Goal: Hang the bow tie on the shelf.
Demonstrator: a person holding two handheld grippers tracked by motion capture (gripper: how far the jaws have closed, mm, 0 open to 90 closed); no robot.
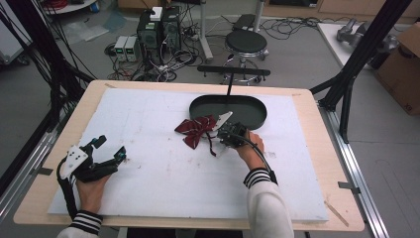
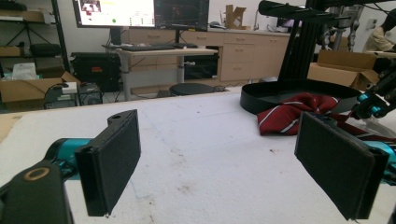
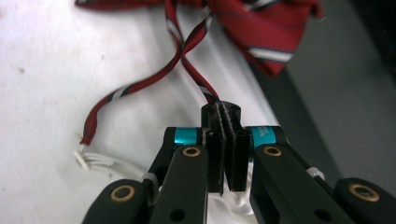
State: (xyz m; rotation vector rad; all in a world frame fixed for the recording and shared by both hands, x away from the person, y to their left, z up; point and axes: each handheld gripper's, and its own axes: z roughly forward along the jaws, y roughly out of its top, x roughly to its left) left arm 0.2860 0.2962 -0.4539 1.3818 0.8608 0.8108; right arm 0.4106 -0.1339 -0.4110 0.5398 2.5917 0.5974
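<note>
Striped red fabric bow tie [image 1: 197, 130]: right tool [image 3: 227, 122] clenched on 1 thin strap, left tool [image 2: 217, 163] released.

A black stool [image 1: 246, 42] and computer towers [image 1: 159, 27] stand on the floor beyond the table [image 1: 307, 101]

From above I note the right gripper [image 1: 225, 133] closed at the strap end of the red striped bow tie [image 1: 196, 130], which lies on the white board [image 1: 148, 163] beside the black oval tray [image 1: 247, 106]. The left gripper [image 1: 110, 148] rests open, well apart.
</note>
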